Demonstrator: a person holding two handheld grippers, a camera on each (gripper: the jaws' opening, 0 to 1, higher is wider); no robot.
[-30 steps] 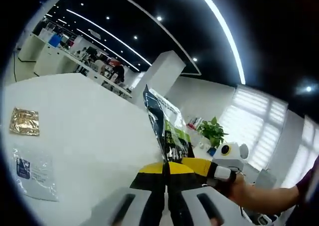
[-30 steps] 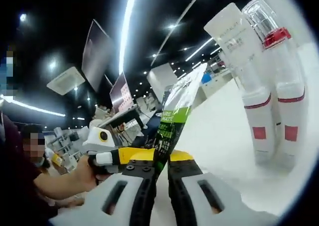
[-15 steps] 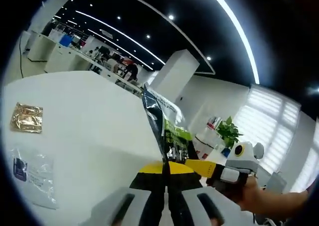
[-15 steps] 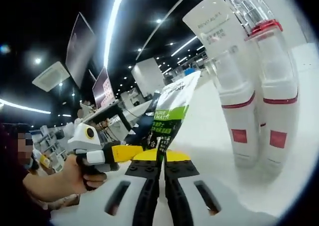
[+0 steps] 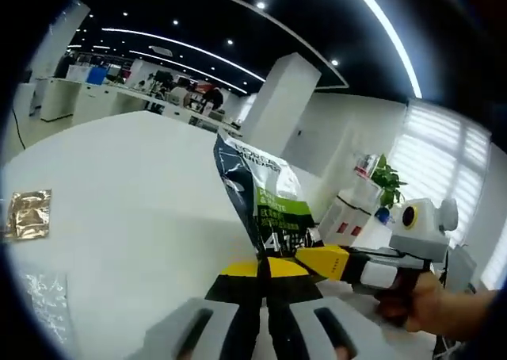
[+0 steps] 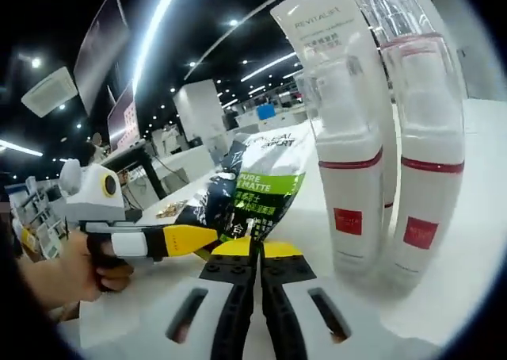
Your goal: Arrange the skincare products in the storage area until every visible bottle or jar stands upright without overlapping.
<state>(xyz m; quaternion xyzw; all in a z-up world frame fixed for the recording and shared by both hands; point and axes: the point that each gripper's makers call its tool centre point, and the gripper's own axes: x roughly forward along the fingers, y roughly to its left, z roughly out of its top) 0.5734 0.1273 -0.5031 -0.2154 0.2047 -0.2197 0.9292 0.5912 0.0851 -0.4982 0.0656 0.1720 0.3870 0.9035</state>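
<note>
With both my left claw (image 5: pixel 265 263) and right claw (image 6: pixel 255 253) still pinching the pouch (image 6: pixel 257 193), I have brought it down nearer the white surface (image 5: pixel 127 185) beside the upright bottles (image 6: pixel 424 162), so standing it there looks close.

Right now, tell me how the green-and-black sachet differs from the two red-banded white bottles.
The green-and-black sachet is a flat, crinkled, dark pouch; the red-banded white bottles are rigid, white, clear-capped cylinders. The sachet is pinched between both tools, off the white table; the bottles stand upright on it, ungripped. Both carry printed labels.
</note>
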